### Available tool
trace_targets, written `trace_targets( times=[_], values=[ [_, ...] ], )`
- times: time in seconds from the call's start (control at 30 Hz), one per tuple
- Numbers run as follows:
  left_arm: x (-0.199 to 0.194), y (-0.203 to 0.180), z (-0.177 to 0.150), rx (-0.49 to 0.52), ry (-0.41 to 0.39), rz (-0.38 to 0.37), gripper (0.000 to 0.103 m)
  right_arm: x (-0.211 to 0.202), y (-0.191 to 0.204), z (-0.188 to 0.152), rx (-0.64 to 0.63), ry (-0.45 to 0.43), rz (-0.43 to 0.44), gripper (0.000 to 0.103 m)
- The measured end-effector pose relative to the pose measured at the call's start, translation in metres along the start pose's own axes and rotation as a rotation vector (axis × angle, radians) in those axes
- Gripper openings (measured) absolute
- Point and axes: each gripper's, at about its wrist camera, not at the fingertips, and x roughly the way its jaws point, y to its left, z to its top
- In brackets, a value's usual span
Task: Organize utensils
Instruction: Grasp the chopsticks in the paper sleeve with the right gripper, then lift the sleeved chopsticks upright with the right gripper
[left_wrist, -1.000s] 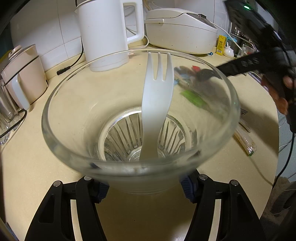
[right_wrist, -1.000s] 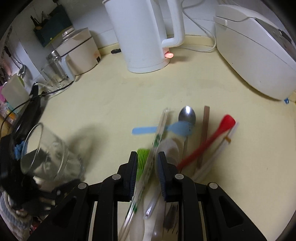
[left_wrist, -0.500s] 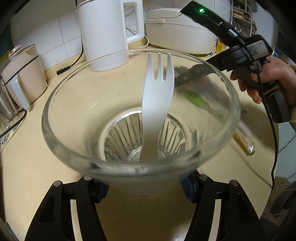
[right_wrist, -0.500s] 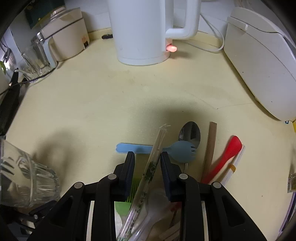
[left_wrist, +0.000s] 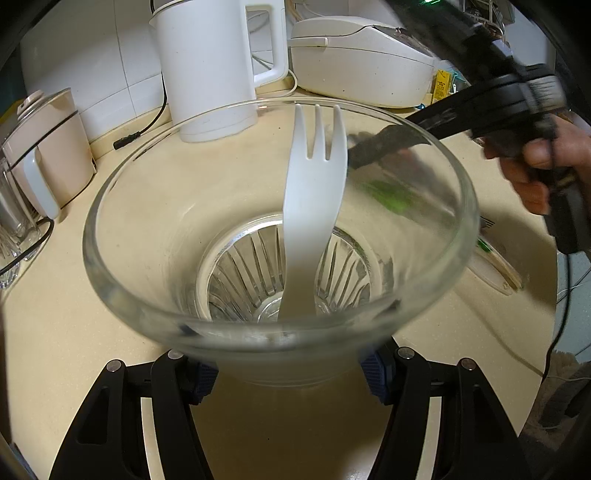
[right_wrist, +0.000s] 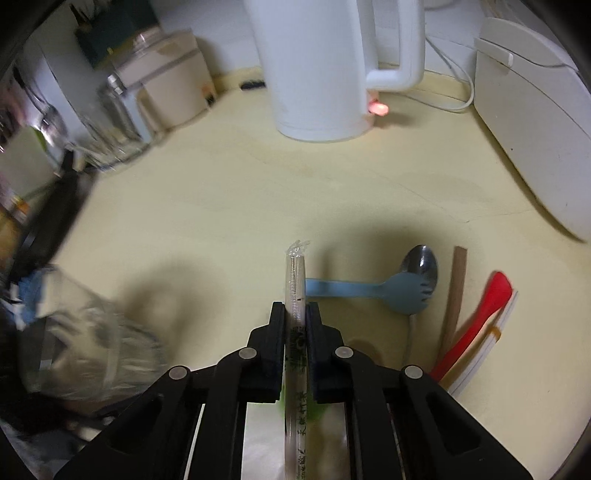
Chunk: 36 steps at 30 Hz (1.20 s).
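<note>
Left wrist view: my left gripper (left_wrist: 288, 369) holds the glass cup (left_wrist: 280, 236) between its pads just as a second ago, with the white plastic fork (left_wrist: 314, 206) upright inside, tines up. What differs is beyond the rim: the right gripper's black body, held in a hand (left_wrist: 543, 170), has shifted to the upper right and blurs across the view, hiding most of the utensils behind it; only a green smear and a wrapped end show through the glass. A white kettle (left_wrist: 210, 66) and a rice cooker (left_wrist: 362, 62) stand at the back.

Right wrist view: my right gripper (right_wrist: 296, 314) stood slack around the wrapped chopsticks (right_wrist: 295, 288) half a second ago; now its jaws have clamped narrow on them, the wrapper's tip poking past the fingertips. Only here do I see the rest on the counter (right_wrist: 229, 206): a blue spork (right_wrist: 373, 290) lying over a metal spoon (right_wrist: 421, 262), a brown stick (right_wrist: 456, 291), a red spoon (right_wrist: 480, 317). The cup is a blur at lower left.
</note>
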Motion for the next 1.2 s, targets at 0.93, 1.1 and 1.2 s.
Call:
trace_targets(
  times=[0.93,1.1,1.2],
  values=[
    [-0.001,0.001,0.000,0.001,0.000,0.001,0.068,-0.062,-0.014,-0.048,0.155,-0.128,0.122,0.011],
    [0.000,0.001,0.000,0.001,0.000,0.001,0.068,-0.071,-0.011,-0.044,0.155,-0.152,0.124,0.011],
    [0.000,0.001,0.000,0.001,0.000,0.001,0.068,-0.082,-0.007,-0.040,0.147,-0.177,0.129,0.011]
  ],
)
